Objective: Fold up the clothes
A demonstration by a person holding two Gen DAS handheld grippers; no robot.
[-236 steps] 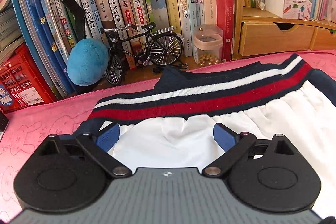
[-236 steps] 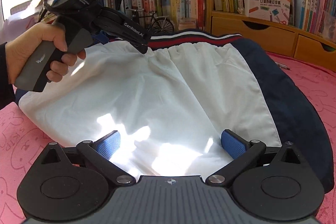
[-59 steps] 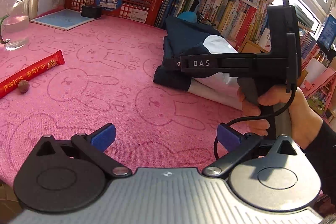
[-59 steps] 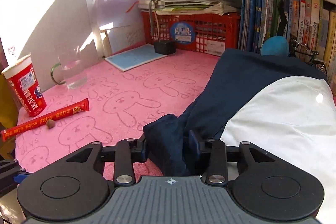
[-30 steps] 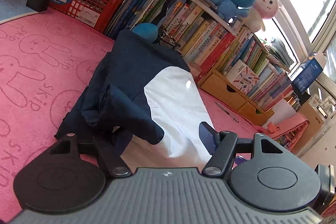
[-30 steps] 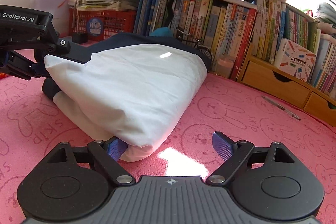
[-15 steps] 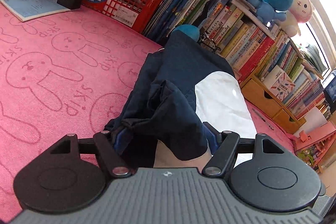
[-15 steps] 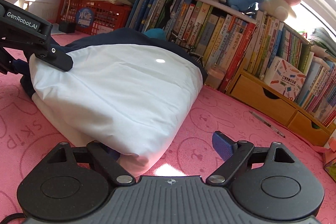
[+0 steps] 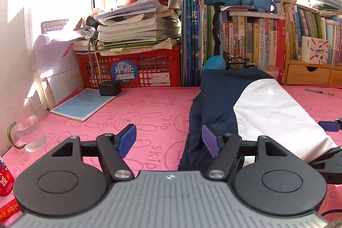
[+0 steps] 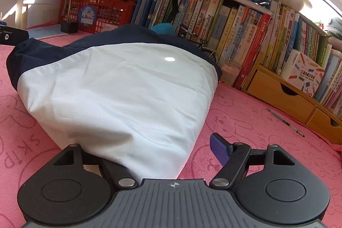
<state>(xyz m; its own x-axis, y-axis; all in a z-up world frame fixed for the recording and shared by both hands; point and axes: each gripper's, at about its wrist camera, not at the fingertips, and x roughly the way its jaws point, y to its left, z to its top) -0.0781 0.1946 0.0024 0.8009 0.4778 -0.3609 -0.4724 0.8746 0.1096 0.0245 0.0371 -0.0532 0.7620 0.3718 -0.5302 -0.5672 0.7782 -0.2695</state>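
1. The folded navy-and-white garment (image 9: 267,108) lies on the pink bunny mat (image 9: 149,112), long axis running from near to the far bookshelf (image 10: 245,35).
2. Far left, a red crate (image 9: 132,69) holds stacked papers.
3. Left gripper (image 9: 168,140): jaws apart, empty, beside the navy edge.
4. Right gripper (image 10: 158,153): jaws closing, white cloth between them, not visibly pressed.

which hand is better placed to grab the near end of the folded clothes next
Right. The right gripper already straddles the white end of the folded garment, its jaws closing with cloth between them. The left gripper sits beside the navy edge, jaws open over bare pink mat.

Red crate (image 9: 128,69), glass mug (image 9: 27,131), pen (image 10: 285,122), books (image 10: 235,25)
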